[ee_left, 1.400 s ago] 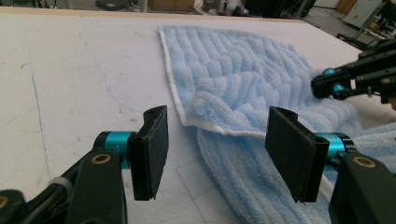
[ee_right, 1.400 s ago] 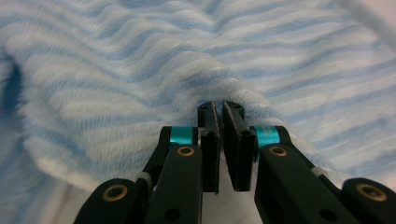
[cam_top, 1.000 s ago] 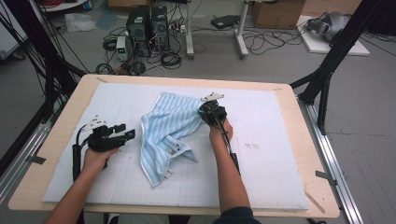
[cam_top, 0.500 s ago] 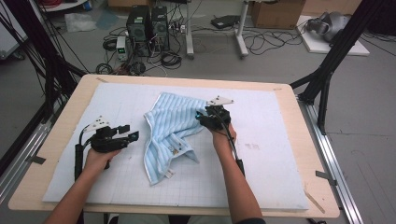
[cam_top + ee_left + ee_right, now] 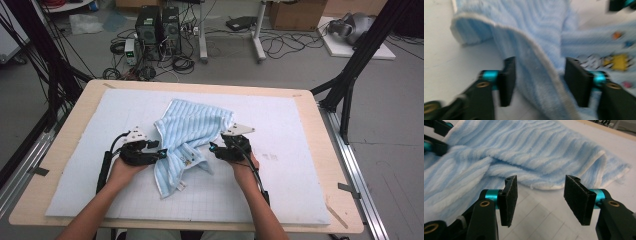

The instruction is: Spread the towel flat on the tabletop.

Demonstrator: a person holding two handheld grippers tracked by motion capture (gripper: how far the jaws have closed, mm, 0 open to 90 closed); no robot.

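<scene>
A light blue striped towel [image 5: 192,132] lies crumpled on the white gridded mat [image 5: 300,175] at the middle of the table. My left gripper [image 5: 161,153] sits at the towel's left side. In the left gripper view a folded edge of the towel [image 5: 534,30] runs between its jaws [image 5: 542,80], which have just been closing; a gap still shows at the left pad [image 5: 509,80]. My right gripper [image 5: 213,149] is at the towel's near right side. Its jaws [image 5: 540,200] have just been opening and hold nothing, and the towel's hem [image 5: 536,147] lies just beyond them.
The mat covers most of a wooden table [image 5: 65,150]. Bare mat lies right of and in front of the towel. Behind the table, computer cases [image 5: 157,25] and cables stand on the floor. A black frame leg [image 5: 350,85] rises at the right.
The right gripper has let go of the towel's far right part and drawn back toward the person, now open. The left gripper has moved right up to the towel's edge.
</scene>
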